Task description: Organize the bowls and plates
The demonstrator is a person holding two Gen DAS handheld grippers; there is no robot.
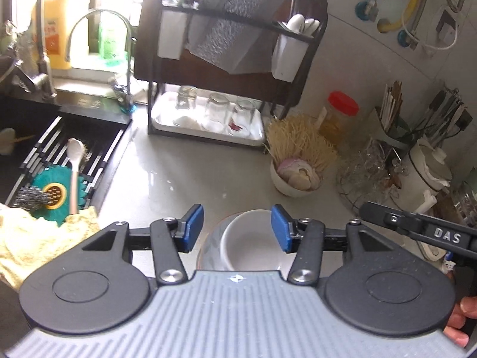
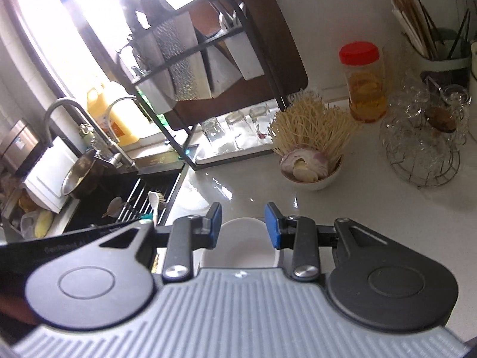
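Counter fills mid-frame, dish rack at upper centre. White bowl sits in a plate at lower centre, beneath both claws: left claw and right claw gape empty, touching nothing.

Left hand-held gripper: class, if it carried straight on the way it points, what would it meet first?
Probably the white bowl sitting in the patterned plate, framed between the open pads of the left hand-held gripper. Depth is unclear in this fisheye view.
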